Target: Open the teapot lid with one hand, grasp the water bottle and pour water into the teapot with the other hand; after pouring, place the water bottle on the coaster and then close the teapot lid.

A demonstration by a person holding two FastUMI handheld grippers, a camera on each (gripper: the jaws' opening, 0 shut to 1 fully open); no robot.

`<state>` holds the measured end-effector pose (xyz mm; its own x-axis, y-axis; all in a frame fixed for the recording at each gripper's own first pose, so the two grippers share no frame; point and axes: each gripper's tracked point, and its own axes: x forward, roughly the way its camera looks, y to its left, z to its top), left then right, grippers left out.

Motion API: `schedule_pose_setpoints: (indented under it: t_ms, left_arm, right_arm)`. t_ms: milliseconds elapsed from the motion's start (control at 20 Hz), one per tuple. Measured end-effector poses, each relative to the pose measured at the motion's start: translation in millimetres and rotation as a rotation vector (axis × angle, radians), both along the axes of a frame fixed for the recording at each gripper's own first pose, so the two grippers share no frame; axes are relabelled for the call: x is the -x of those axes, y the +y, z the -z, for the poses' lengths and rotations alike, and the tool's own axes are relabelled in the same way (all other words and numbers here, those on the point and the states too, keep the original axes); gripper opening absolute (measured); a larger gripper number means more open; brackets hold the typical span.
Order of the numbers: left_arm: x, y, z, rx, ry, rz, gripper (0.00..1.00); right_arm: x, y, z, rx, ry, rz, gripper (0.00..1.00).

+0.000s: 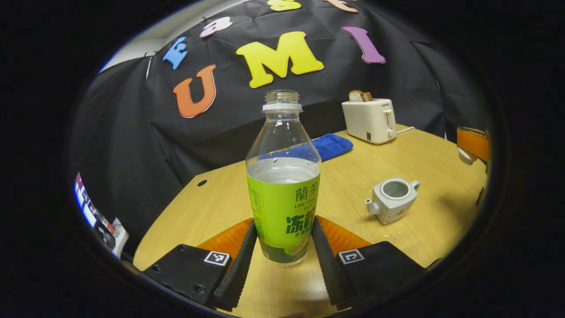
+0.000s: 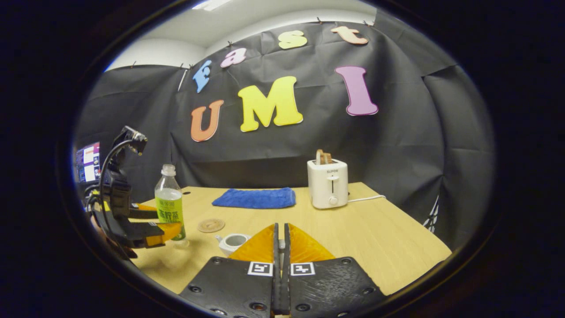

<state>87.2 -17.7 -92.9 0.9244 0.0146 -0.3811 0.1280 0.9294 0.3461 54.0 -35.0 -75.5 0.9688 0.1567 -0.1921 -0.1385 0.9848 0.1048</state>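
1. Clear plastic, green-labelled, the water bottle (image 1: 283, 185) is standing uncapped at the centre of the left gripper view, with the left gripper (image 1: 282, 247) straddling its base; its jaws are flanking the label, but I cannot tell whether they are pressing.
2. The right gripper (image 2: 279, 251), bottom centre of the right gripper view, is holding its jaws closed on something small, probably the lid; I cannot tell.
3. The teapot (image 1: 392, 199) is sitting lidless at the left gripper view's lower right, its mouth standing open for pouring.
4. The coaster (image 2: 211, 225) is waiting on the worktop (image 2: 375, 234) beside the bottle.
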Motion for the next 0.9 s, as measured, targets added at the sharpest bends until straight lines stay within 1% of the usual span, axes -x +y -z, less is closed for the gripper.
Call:
schedule_pose_setpoints:
  t_ms: [100, 300, 350, 400, 450, 500, 600, 700, 850, 900]
  left_arm:
    - [-0.7, 5.9, -7.0, -0.101, 0.011, 0.019, 0.74]
    - [-1.9, 23.5, -3.6, -0.35, 0.072, 0.038, 0.74]
    - [-3.0, 25.3, -3.1, -0.41, 0.082, 0.051, 0.71]
    - [-4.2, 25.0, -5.2, -0.472, 0.083, 0.065, 0.74]
    - [-6.1, 25.2, -7.5, -0.532, 0.078, 0.079, 0.74]
    - [-8.4, 21.7, -10.2, -0.582, 0.069, 0.094, 0.71]
    - [-7.1, 12.9, -9.7, -0.669, 0.058, 0.132, 0.74]
    - [-10.3, 6.5, -10.8, -0.76, 0.053, 0.171, 0.74]
    - [-10.4, 0.8, -8.6, -0.863, 0.07, 0.212, 0.73]
    - [-10.4, -1.5, -8.2, -0.902, 0.07, 0.223, 0.7]
  right_arm:
    - [1.1, -6.7, 1.3, -0.003, 0.001, 0.007, 0.0]
    - [3.0, -18.7, 6.0, -0.006, 0.003, 0.022, 0.0]
    - [3.7, -20.8, 8.4, -0.008, 0.006, 0.023, 0.0]
    - [3.5, -23.0, 9.6, -0.009, 0.008, 0.025, 0.0]
    - [4.4, -25.0, 11.4, -0.009, 0.01, 0.027, 0.0]
    - [4.7, -27.9, 11.9, -0.01, 0.01, 0.03, 0.0]
    - [3.9, -33.2, 14.2, -0.006, 0.009, 0.039, 0.0]
    - [5.1, -37.7, 17.6, -0.001, 0.014, 0.043, 0.0]
    - [5.9, -45.5, 21.0, -0.001, 0.018, 0.05, 0.0]
    - [6.0, -48.4, 21.2, 0.002, 0.017, 0.054, 0.0]
